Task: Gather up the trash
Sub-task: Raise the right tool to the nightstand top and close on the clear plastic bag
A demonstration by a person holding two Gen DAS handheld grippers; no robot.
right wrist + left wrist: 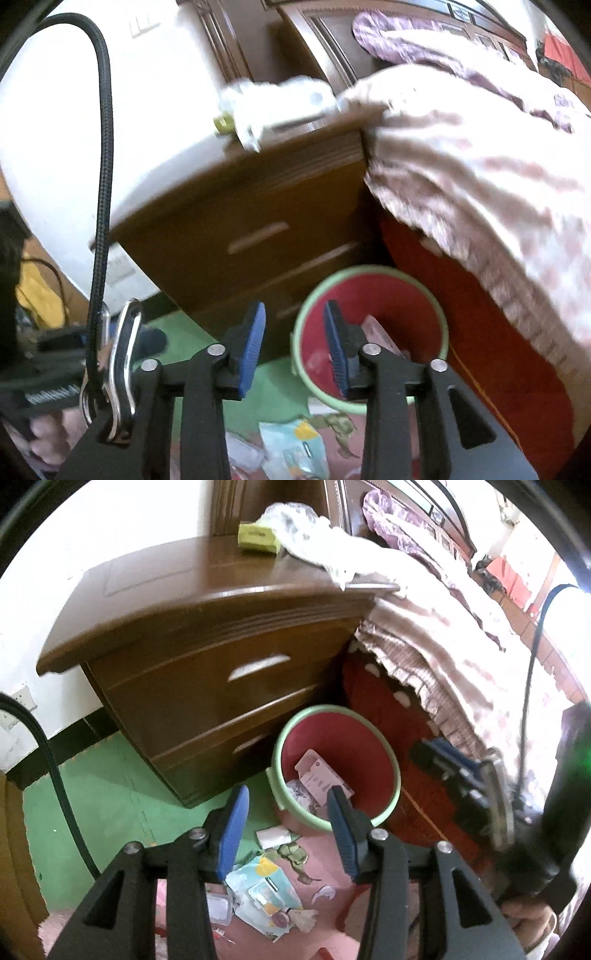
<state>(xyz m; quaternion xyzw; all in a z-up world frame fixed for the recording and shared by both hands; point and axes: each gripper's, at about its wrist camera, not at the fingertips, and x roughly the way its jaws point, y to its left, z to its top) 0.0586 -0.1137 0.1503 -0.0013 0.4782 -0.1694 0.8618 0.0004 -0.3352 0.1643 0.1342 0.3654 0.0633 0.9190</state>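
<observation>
On the floor beside the wooden nightstand (207,672) lies a loose heap of trash (266,897): a crinkled pale-blue wrapper with a yellow patch, white scraps and a clear plastic tray, spread over green and pink mats. Just beyond stands a round bin (384,738), green-rimmed and red inside, holding a white card (321,779) and crumpled paper. The left gripper (286,834) and the right gripper (293,347) hang above with blue ribbed pads parted, nothing between them.
</observation>
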